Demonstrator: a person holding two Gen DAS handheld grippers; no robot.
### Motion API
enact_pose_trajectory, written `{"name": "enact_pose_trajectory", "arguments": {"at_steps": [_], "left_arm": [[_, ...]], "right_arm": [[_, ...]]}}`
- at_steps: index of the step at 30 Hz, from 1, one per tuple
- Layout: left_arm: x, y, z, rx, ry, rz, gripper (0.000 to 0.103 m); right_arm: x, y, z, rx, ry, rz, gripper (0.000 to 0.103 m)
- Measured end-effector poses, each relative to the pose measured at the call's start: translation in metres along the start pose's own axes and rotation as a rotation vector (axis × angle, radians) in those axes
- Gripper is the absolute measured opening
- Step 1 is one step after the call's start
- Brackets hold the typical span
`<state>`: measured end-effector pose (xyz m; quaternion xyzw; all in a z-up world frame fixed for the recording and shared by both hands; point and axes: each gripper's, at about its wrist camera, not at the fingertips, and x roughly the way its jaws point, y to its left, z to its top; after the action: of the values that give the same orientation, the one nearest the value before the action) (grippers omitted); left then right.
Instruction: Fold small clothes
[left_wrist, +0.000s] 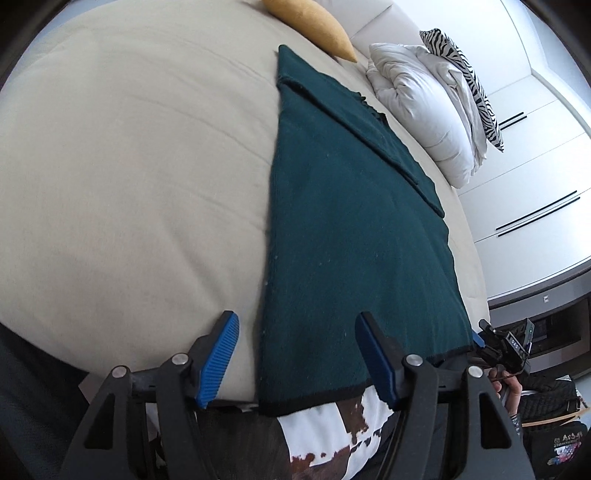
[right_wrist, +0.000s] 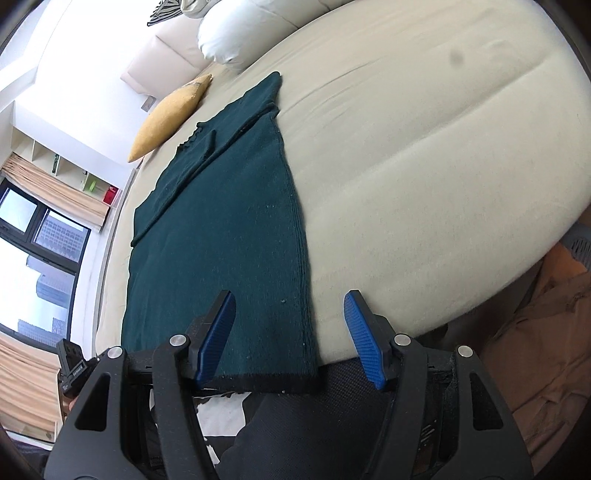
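A dark green knit garment (left_wrist: 343, 221) lies flat on the beige bed, sleeves folded in over its back, black hem at the near edge. It also shows in the right wrist view (right_wrist: 229, 240). My left gripper (left_wrist: 295, 354) is open, its blue pads straddling the garment's near left hem corner without holding it. My right gripper (right_wrist: 290, 336) is open over the near right hem corner, also empty. The right gripper's body shows at the right in the left wrist view (left_wrist: 506, 347).
The beige mattress (left_wrist: 129, 184) spreads wide on both sides. A yellow cushion (left_wrist: 317, 26), a white duvet (left_wrist: 424, 107) and a zebra pillow (left_wrist: 469, 81) lie at the bed's head. White wardrobes (left_wrist: 535, 166) stand beyond. A window (right_wrist: 37, 251) is at left.
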<state>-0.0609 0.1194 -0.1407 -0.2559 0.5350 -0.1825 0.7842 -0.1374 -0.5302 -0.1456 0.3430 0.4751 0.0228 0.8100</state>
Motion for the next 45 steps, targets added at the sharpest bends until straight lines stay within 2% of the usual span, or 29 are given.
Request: {"name": "enact_pose_trajectory", "arguments": {"at_steps": [18, 20, 22, 25, 29, 32, 35, 36, 37, 40, 45], "left_arm": [[0.012, -0.005, -0.013, 0.027, 0.109, -0.009, 0.065], [0.012, -0.005, -0.013, 0.024, 0.11, -0.008, 0.06], [0.011, -0.002, -0.013, 0.009, 0.111, -0.008, 0.049], [0.01, 0.004, -0.014, -0.02, 0.111, -0.016, 0.04], [0.009, 0.006, -0.015, -0.024, 0.115, -0.024, 0.04], [0.01, 0.004, -0.015, -0.024, 0.12, -0.028, 0.039], [0.01, 0.005, -0.016, -0.025, 0.122, -0.019, 0.024], [0.01, 0.007, -0.016, -0.03, 0.123, -0.017, 0.013], [0.01, 0.007, -0.017, -0.034, 0.121, -0.018, 0.009], [0.006, 0.007, -0.017, -0.029, 0.109, -0.022, 0.007], [-0.007, 0.006, -0.015, -0.03, 0.072, -0.045, 0.006]], "right_arm": [[0.006, 0.012, -0.005, 0.011, 0.051, -0.025, 0.055], [0.006, 0.012, -0.006, 0.013, 0.06, -0.031, 0.053], [0.006, 0.01, -0.006, 0.02, 0.062, -0.028, 0.051], [0.007, 0.011, -0.006, 0.015, 0.075, -0.034, 0.048], [0.008, 0.014, -0.009, -0.003, 0.099, -0.035, 0.046], [0.01, 0.018, -0.011, -0.021, 0.118, -0.036, 0.038], [0.012, 0.022, -0.013, -0.043, 0.135, -0.033, 0.03], [0.014, 0.023, -0.013, -0.047, 0.144, -0.036, 0.022], [0.016, 0.023, -0.013, -0.05, 0.15, -0.039, 0.018], [0.018, 0.022, -0.013, -0.051, 0.15, -0.048, 0.009], [0.015, 0.025, -0.013, -0.064, 0.129, -0.044, 0.006]]}}
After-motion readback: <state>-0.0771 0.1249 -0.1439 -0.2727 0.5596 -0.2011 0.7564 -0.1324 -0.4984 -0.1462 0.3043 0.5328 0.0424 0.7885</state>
